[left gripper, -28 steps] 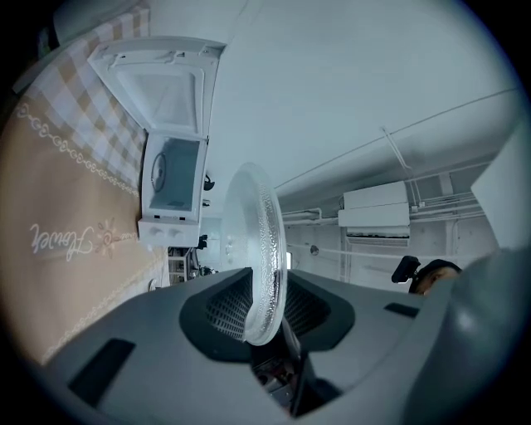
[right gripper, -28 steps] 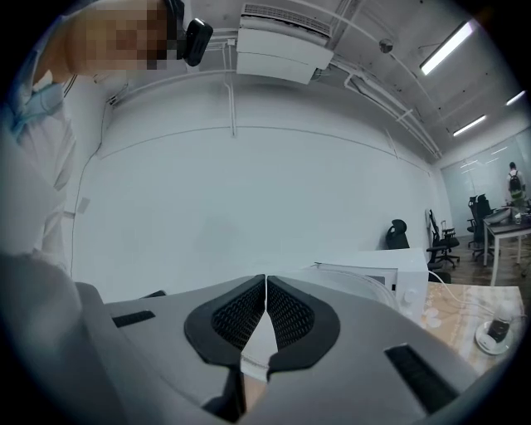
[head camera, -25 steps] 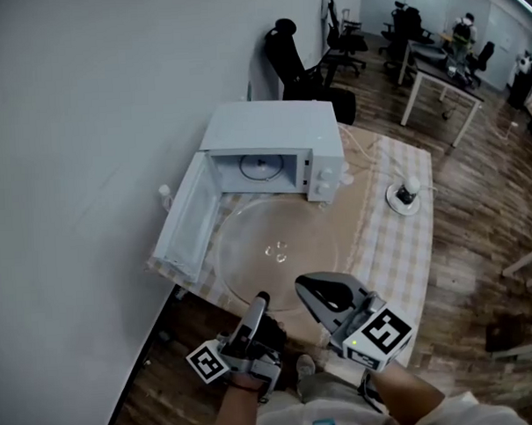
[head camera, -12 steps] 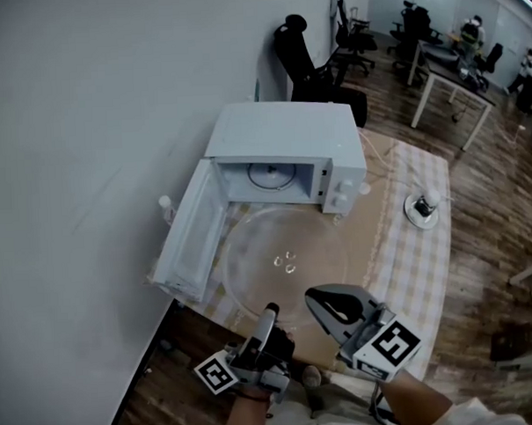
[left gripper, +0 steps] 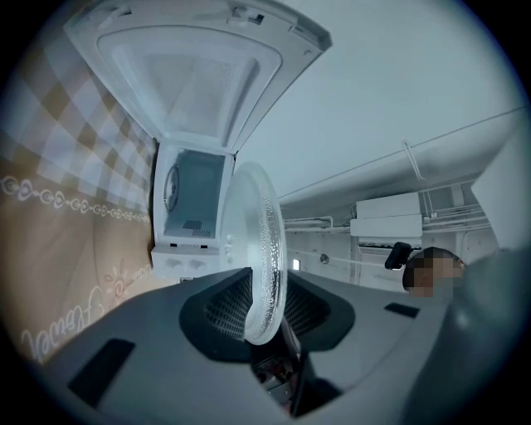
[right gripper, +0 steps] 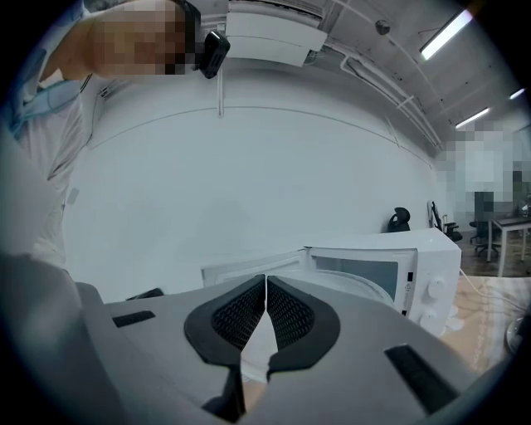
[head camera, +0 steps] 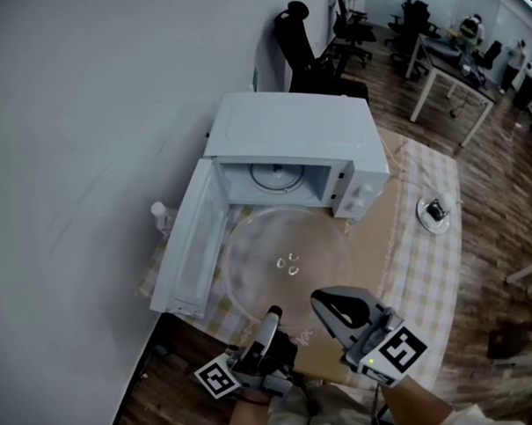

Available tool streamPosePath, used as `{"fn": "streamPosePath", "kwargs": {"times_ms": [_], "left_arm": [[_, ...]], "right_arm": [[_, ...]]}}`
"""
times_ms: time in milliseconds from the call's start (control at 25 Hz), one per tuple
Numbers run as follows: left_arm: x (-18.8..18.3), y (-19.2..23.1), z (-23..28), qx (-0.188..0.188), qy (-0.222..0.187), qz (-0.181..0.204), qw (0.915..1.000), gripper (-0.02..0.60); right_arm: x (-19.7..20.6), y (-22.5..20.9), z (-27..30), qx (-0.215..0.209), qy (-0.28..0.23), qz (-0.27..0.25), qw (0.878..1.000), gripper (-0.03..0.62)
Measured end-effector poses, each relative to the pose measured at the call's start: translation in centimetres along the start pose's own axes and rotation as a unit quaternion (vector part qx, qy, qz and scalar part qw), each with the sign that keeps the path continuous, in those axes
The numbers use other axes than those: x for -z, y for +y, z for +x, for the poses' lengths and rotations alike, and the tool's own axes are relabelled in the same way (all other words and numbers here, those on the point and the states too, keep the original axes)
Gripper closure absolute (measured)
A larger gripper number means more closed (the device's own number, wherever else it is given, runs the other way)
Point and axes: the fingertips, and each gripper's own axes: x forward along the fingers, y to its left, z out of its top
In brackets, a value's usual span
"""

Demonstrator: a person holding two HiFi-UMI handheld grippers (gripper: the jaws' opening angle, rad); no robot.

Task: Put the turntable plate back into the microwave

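The clear glass turntable plate (head camera: 290, 250) hangs roughly flat in front of the white microwave (head camera: 289, 127), whose door (head camera: 184, 246) stands swung open to the left. My left gripper (head camera: 272, 317) is shut on the plate's near rim. In the left gripper view the plate (left gripper: 265, 241) stands edge-on between the pads, with the microwave (left gripper: 195, 199) behind it. My right gripper (head camera: 327, 301) sits beside it at the near rim, jaws shut with nothing visibly between them. The right gripper view looks past the closed right gripper (right gripper: 265, 290) at the microwave (right gripper: 415, 266). Whether it touches the plate is unclear.
The microwave stands on a table under a checked cloth (head camera: 426, 253). A small white disc-shaped object (head camera: 433, 210) lies at the cloth's right. A bottle (head camera: 160, 216) stands behind the open door. A wall runs along the left; office chairs (head camera: 298, 38) and desks are behind.
Both grippers and the plate have moved closer to the microwave and lower. The left gripper's hold on the rim is unchanged.
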Motion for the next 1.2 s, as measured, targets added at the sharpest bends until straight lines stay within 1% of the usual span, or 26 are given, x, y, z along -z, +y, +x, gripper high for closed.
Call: {"fn": "streamPosePath", "kwargs": {"times_ms": [200,440,760,1000,1200], "left_arm": [[-2.1,2.0,0.6,0.003,0.001,-0.015,0.9999,0.489],[-4.0,4.0,1.8,0.008,0.003,-0.018,0.9998,0.488],[-5.9,7.4,4.6,0.003,-0.006,-0.005,1.0,0.488],[-7.5,10.5,7.0,0.001,-0.01,0.006,0.9999,0.486],[-8.9,12.4,8.4,0.001,-0.014,0.011,0.9998,0.486]], "right_arm": [[0.8,-1.3,2.5,0.016,0.009,-0.005,1.0,0.562],[1.6,-3.0,4.6,0.02,0.005,-0.012,1.0,0.562],[2.8,-7.3,6.8,0.009,-0.012,0.006,1.0,0.562],[4.0,-10.9,8.8,0.009,-0.018,0.008,1.0,0.562],[4.6,-13.0,10.7,0.011,-0.022,0.004,1.0,0.562]]}}
